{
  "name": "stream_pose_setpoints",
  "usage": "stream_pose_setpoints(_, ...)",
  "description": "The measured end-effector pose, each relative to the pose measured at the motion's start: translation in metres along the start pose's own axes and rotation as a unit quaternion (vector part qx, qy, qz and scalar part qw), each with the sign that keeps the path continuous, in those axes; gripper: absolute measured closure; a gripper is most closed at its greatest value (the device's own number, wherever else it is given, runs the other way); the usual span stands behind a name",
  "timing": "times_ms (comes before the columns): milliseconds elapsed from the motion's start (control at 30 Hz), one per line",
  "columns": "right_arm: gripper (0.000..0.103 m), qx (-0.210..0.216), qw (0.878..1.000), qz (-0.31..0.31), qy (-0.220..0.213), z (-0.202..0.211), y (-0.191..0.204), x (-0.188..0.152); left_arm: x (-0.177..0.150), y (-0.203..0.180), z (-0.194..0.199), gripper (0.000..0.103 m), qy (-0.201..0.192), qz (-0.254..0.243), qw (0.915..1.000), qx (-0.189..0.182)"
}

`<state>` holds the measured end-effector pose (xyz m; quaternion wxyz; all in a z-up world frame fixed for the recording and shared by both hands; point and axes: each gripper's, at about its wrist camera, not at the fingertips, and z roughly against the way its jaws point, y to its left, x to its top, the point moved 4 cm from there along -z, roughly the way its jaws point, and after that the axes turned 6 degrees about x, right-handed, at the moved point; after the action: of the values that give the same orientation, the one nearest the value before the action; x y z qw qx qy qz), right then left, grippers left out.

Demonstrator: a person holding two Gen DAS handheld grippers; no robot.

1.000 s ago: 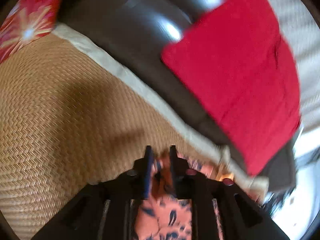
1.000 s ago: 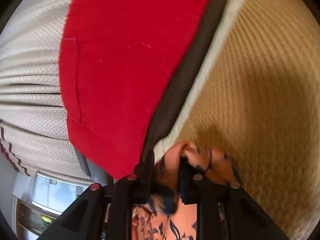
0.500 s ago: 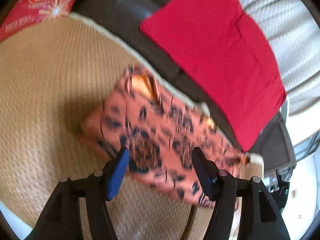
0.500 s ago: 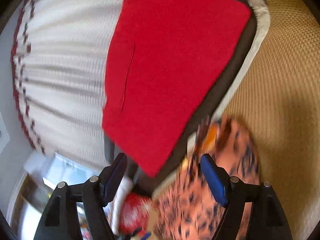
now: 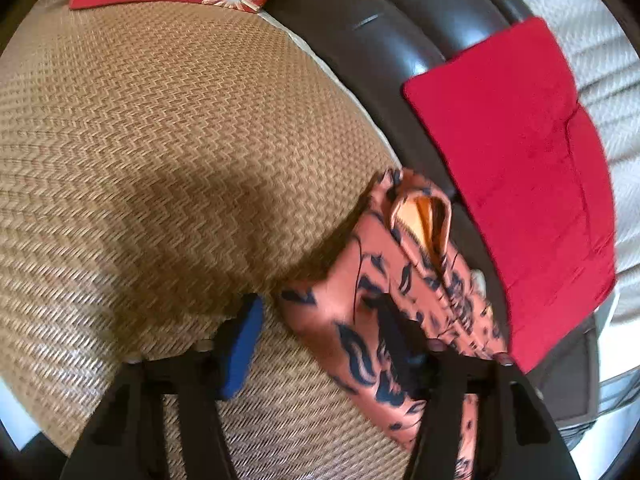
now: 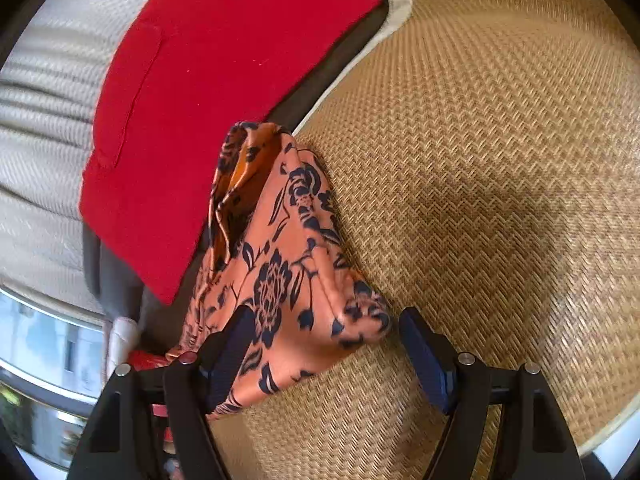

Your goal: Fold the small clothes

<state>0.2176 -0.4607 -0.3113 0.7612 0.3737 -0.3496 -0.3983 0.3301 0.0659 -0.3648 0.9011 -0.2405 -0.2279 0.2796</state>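
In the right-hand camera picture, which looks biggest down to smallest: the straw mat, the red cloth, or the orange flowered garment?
1. Woven straw mat, filling most of the right side.
2. Red cloth.
3. Orange flowered garment, though it lies nearer the camera, so its true size against the cloth is unsure.

Both wrist views look closely down, sharing the garment point(image 5: 404, 280).

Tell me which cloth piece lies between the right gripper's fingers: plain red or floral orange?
The floral orange garment, folded on the woven mat, with dark flower print. The plain red cloth lies farther off, draped over the dark sofa edge.
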Motion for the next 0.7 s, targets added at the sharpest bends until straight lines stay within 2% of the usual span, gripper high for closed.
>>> stream_pose_setpoints(67,0.026,0.029,0.999,-0.023,0.017,-0.009,-0.005,0.002,0.000,0.000,-0.005,0.056,0.021,0.002,0.9996,-0.017)
stream_pose_setpoints(167,0.026,0.033,0.999,-0.006,0.022,-0.024,0.006,0.001,-0.005,-0.008,-0.009,0.066,0.032,-0.008,0.9992,-0.022)
stream_pose_setpoints(333,0.024,0.036,0.998,0.021,0.049,-0.055,0.031,0.006,0.001,-0.027,-0.019,0.068,0.021,-0.040,0.9987,-0.022)
stream_pose_setpoints(433,0.026,0.020,0.997,0.062,0.040,-0.070,0.043,0.011,0.006,-0.032,-0.027,0.068,0.026,-0.044,0.9983,-0.027)
stream_pose_setpoints(467,0.032,0.019,0.997,0.067,0.037,-0.073,0.047,0.010,0.007,-0.034,-0.028,0.068,0.024,-0.050,0.9981,-0.028)
stream_pose_setpoints(500,0.040,0.014,0.997,0.075,0.033,-0.075,0.048,0.010,0.009,-0.040,-0.034,0.073,0.020,-0.056,0.9979,-0.027)
stream_pose_setpoints(533,0.074,0.001,0.995,0.089,0.034,-0.078,0.050,0.010,0.010,-0.046,-0.037,0.089,0.014,-0.068,0.9972,-0.027)
stream_pose_setpoints(567,0.080,-0.008,0.994,0.104,0.041,-0.084,0.053,0.008,0.010,-0.051,-0.038,0.089,0.011,-0.078,0.9965,-0.026)
stream_pose_setpoints(700,0.084,-0.044,0.986,0.159,0.017,-0.080,0.068,-0.001,0.003,-0.067,-0.026,0.093,-0.025,-0.108,0.9936,-0.018)
